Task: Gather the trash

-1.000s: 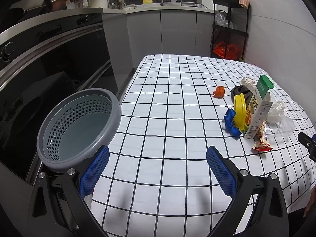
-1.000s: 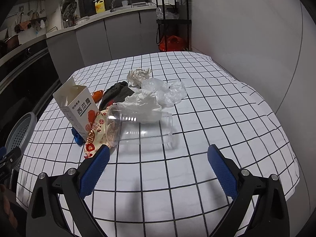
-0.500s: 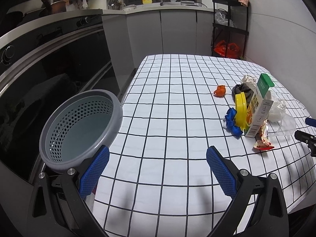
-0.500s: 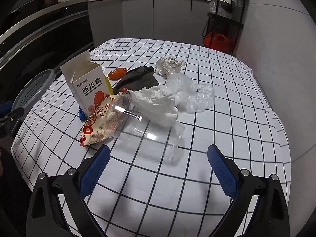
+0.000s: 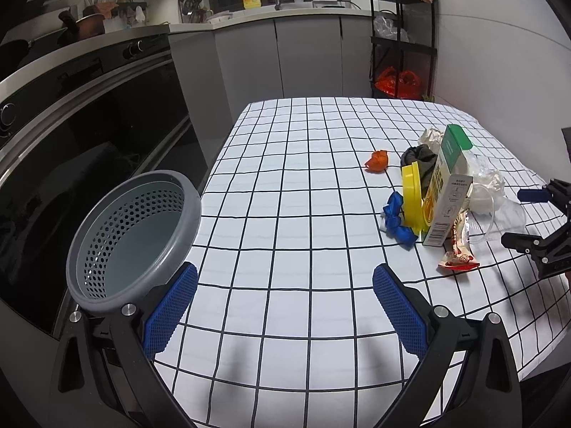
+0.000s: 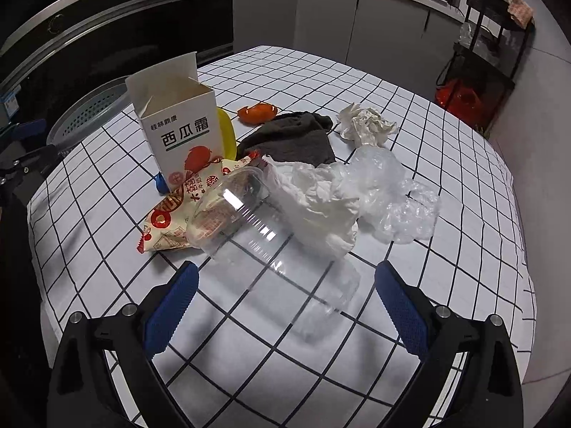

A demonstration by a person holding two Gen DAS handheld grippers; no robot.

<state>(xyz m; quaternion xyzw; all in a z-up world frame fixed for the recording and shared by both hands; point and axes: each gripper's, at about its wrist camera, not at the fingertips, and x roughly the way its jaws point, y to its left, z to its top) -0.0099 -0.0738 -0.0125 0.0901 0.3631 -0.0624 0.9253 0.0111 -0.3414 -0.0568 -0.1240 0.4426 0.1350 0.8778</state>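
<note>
A pile of trash lies on the checked tablecloth. A clear plastic cup lies on its side just in front of my open right gripper. Beside it are a red snack wrapper, an open white carton, white tissue, clear film, a dark cloth, crumpled paper and an orange peel. My left gripper is open and empty over the table's near left. The grey perforated basket stands at its left fingertip. The carton, a yellow lid and blue scraps show at right.
A dark oven front runs along the left beyond the table edge. Grey cabinets and a black shelf rack with a red bag stand at the back. The right gripper's frame enters the left wrist view at the right edge.
My right gripper has swung left and moved closer, so the clear cup now lies right before its fingers. The left gripper has shifted slightly; the basket stays at its left finger.
</note>
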